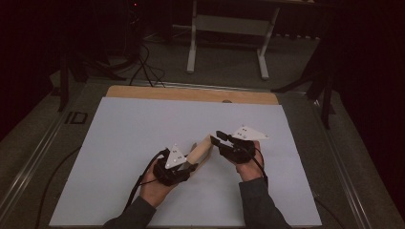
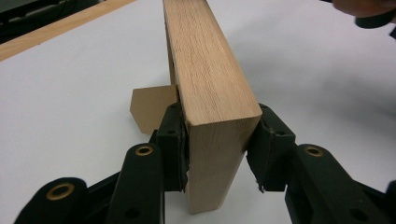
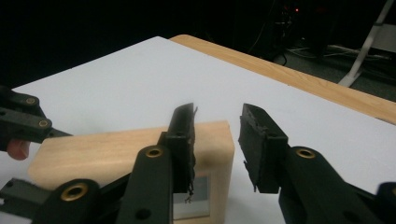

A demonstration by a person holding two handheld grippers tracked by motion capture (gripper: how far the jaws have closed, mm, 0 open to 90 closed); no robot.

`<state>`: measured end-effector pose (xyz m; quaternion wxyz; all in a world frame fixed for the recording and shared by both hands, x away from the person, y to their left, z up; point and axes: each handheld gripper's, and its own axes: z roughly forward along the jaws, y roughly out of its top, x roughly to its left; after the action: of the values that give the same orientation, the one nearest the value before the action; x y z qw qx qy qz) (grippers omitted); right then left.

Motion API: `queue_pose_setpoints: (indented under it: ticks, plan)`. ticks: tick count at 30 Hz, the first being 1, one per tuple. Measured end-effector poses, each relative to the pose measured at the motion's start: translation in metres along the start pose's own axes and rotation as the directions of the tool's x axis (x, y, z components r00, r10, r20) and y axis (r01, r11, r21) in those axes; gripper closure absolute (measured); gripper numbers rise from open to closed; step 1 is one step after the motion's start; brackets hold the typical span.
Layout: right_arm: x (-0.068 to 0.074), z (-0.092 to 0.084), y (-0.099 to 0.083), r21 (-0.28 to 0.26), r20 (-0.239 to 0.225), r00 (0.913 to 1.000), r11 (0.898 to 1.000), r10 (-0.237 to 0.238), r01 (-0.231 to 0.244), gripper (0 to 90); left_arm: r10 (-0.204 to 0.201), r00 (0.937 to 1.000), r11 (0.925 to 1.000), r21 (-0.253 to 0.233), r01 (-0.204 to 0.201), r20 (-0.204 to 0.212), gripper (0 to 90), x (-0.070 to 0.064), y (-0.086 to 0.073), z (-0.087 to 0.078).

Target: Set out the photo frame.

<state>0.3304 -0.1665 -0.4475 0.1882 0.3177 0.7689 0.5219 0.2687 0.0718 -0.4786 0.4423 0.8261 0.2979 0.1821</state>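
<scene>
A wooden frame point(image 1: 203, 150) is seen just below the centre of the high view, standing on edge on the white sheet point(image 1: 143, 138) that covers the table point(image 1: 191, 94). Its near end is clamped by the left tongs point(image 1: 187, 165): in the left gripper view both pads point(image 2: 173, 140) are pressed flat against the sides of the frame point(image 2: 205, 84), which runs away toward the top of that frame. A small tan flap point(image 2: 149, 109) is seen behind the left pad, partly hidden; what it is cannot be made out.

The right tongs point(image 1: 220, 138) are seen right of centre in the high view, at the frame's far end. In the right gripper view the jaws stand apart around the upper corner of the frame point(image 3: 116, 149). The left pad point(image 3: 184, 140) lies in front of the wood, and whether it touches cannot be told; the right pad point(image 3: 257, 140) is clear of it, with white sheet seen in the gap. So the right tongs are taken as released.

A pale panel is glimpsed inside the frame at the bottom of that view, mostly hidden behind the pad. The left tongs point(image 3: 21, 119) are cut off at its left edge. Much of the frame is hidden by hands and tongs in the high view.
</scene>
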Motion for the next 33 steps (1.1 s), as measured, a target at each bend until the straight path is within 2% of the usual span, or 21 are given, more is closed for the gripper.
queue_pose_setpoints:
  ticks: [11, 24, 33]
  plan:
    - [0.002, -0.001, 0.0, -0.015, 0.024, 0.9995, 1.0, -0.02, 0.021, 89.7, 0.044, 0.9985, 0.999, -0.007, -0.044, 0.032, 60.9, -0.009, 0.0, 0.001]
    - [0.0, 0.005, -0.006, 0.014, 0.039, 0.9991, 1.0, -0.019, 0.019, 89.9, 0.073, 0.9953, 0.9974, -0.009, -0.072, 0.064, 60.9, -0.012, 0.0, -0.001]
    - [0.003, 0.009, -0.008, 0.023, 0.037, 0.9992, 1.0, -0.014, 0.013, 90.0, 0.078, 0.9932, 0.997, 0.0, -0.078, 0.086, 60.9, -0.008, -0.001, -0.003]
